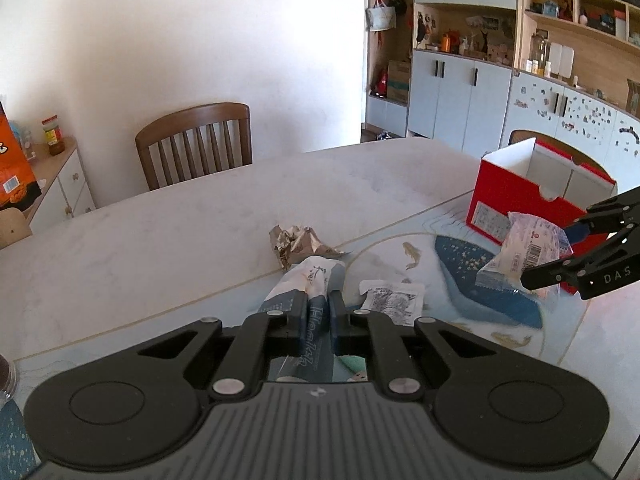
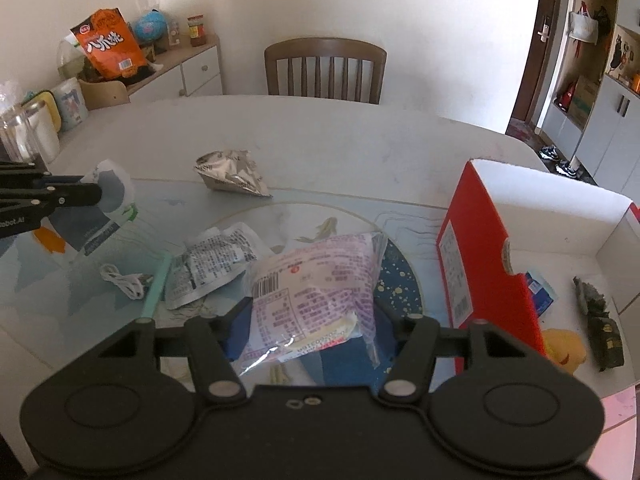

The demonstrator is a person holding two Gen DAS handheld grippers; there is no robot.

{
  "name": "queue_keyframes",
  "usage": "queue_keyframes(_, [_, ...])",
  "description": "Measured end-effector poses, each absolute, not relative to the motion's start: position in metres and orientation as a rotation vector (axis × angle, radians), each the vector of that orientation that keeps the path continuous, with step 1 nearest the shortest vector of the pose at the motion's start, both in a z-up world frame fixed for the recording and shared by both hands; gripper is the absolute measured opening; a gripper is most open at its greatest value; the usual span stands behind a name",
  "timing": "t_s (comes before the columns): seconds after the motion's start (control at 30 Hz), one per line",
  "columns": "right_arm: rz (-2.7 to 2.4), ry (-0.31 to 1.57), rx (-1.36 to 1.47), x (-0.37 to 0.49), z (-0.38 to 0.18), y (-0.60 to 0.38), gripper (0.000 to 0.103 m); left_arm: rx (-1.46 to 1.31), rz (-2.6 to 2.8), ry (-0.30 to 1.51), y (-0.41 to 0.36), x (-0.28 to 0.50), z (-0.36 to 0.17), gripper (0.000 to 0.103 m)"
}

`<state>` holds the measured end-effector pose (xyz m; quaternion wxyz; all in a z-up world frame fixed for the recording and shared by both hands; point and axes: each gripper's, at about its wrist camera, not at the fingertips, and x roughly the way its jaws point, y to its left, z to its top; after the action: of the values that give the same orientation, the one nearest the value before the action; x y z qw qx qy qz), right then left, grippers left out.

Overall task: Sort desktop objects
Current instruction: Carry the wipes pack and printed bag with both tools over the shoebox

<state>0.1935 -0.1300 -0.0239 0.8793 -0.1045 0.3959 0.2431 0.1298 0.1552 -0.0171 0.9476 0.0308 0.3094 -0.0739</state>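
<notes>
My left gripper (image 1: 318, 300) is shut on a white-and-blue paper packet (image 1: 312, 284), held just above the table mat. The right wrist view shows that packet (image 2: 112, 196) at the left, in the same gripper (image 2: 98, 196). My right gripper (image 2: 312, 320) is shut on a clear snack bag with purple print (image 2: 316, 276), its blue pads pressing both sides. In the left wrist view this bag (image 1: 524, 248) hangs in the right gripper (image 1: 550, 254), in front of an open red box (image 1: 516, 192). The red box (image 2: 480, 248) stands just right of the bag and holds a yellow toy, a dark wrapper and a blue item.
A crumpled foil wrapper (image 2: 232, 176) lies beyond the mat's edge. A silver sachet (image 2: 212, 264), a white cable (image 2: 124, 280) and a green stick (image 2: 158, 280) lie on the fish-patterned mat (image 2: 280, 216). A wooden chair (image 2: 324, 68) stands at the far side. Cups sit at the left edge.
</notes>
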Motion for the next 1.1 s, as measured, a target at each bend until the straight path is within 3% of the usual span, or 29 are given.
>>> queue_keyframes(1.1, [0.522, 0.730, -0.138, 0.182, 0.062, -0.214, 0.060, 0.040, -0.253, 0.561, 0.054, 0.131, 0.064, 0.009])
